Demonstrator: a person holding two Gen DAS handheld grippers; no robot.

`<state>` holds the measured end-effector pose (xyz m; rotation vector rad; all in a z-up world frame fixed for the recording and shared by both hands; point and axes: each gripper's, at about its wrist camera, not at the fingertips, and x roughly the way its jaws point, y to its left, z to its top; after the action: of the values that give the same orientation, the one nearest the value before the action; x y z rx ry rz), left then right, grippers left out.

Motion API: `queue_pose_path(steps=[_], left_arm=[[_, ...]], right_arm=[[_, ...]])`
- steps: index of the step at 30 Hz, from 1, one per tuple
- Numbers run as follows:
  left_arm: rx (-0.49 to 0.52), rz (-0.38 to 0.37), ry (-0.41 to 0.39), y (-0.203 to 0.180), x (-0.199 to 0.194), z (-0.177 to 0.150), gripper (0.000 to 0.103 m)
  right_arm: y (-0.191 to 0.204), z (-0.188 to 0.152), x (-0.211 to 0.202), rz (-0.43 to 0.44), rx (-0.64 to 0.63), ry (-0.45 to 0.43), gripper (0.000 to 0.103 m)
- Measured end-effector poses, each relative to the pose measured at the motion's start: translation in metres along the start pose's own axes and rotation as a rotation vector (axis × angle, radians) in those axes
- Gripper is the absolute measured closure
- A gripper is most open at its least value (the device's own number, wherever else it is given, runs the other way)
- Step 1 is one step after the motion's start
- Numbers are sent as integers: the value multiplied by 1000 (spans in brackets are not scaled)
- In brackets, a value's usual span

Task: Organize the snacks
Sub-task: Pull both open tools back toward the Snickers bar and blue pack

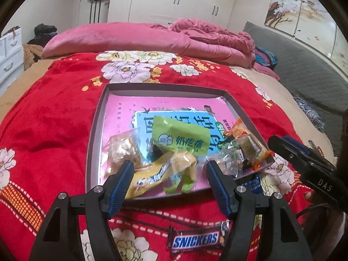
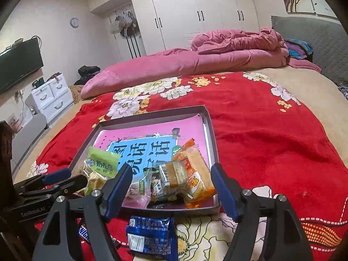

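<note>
- The snacks are being gathered into the shallow box (image 1: 95, 130) that lies on the red flowered blanket (image 1: 54, 119) on the bed; most packets are already piled at its near edge.
- Two are not yet in — the Snickers bar (image 1: 195, 238) on the blanket just near the box, and the blue packet (image 2: 150, 235) to its right, also outside the near rim.
- To do this step well, I'd lower onto one loose packet squarely, pinch across its narrow side, and lift clear of the rim before letting go.
- Left gripper (image 1: 168, 171): open wide, holding nothing; the yellow packet (image 1: 152, 179) lies beyond, between its fingers but ungripped.
- Right gripper (image 2: 171, 175): likewise open and empty — over the near right pile.
</note>
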<state>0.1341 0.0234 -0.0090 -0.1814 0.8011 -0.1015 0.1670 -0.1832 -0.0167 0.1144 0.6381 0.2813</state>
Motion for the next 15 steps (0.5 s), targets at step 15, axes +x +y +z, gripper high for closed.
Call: queue_pose_path(steps=[15], left_arm=[[44,-5,74,-9,-11,-27,32]], right_arm=[[-3,-8,-15,10,14,5,20]])
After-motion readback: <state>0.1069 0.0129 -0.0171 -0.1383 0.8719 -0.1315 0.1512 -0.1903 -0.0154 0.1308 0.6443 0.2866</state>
